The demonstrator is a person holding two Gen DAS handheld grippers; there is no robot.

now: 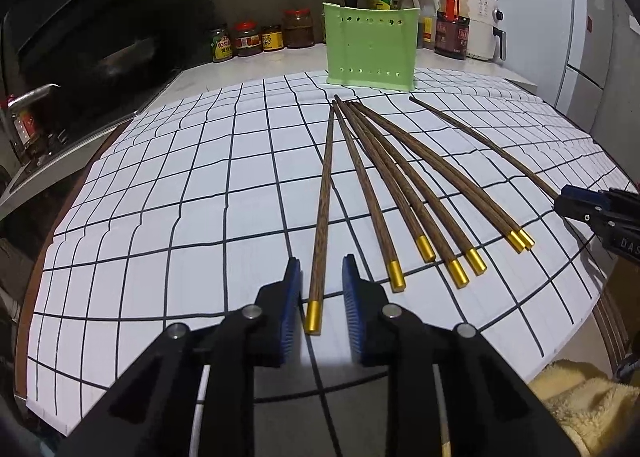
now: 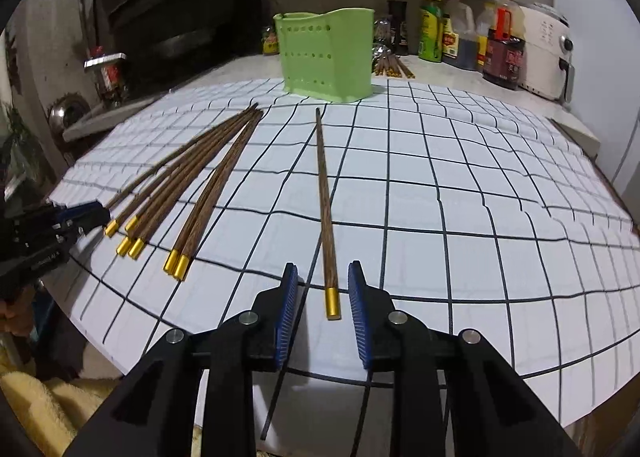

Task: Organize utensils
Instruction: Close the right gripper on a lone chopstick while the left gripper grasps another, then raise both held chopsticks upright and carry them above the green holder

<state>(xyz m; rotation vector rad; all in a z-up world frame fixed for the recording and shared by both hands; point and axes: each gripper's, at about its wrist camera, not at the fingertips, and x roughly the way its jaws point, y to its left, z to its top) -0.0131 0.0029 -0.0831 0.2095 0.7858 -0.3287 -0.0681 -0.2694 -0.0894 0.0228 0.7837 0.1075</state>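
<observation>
Chopsticks on the checked cloth [image 1: 160, 193] covering the counter, dark wood with gold caps, tips fanned toward the green holder [image 1: 372, 47] at the far edge. Two more already stand upright in that holder.

My left gripper [image 1: 321, 313] straddles the capped end of the leftmost chopstick [image 1: 323, 217]. Jaws are apart, with a clear gap between each blue pad and the wood; nothing clamped yet. My right gripper [image 2: 323, 317] does the same over the lone chopstick [image 2: 325, 209] lying apart to the right of the bundle [image 2: 176, 193]. Pads are off it on both sides, so it is not held.

Handling, as I judge it:
- Light, stiff, thin. No flex to worry about, no crushing risk.
- Smooth lacquered wood and a metal cap, so probably slippery. It may roll on the cloth as the pads close.
- Grip near the cap leaves a long lever ahead; the tip could droop or swing.
- Better hold: on the wood just ahead of the cap, where the shaft is thickest, pads square across it.
- The holder looks like light plastic and could shift if a stick jabs its wall.
</observation>
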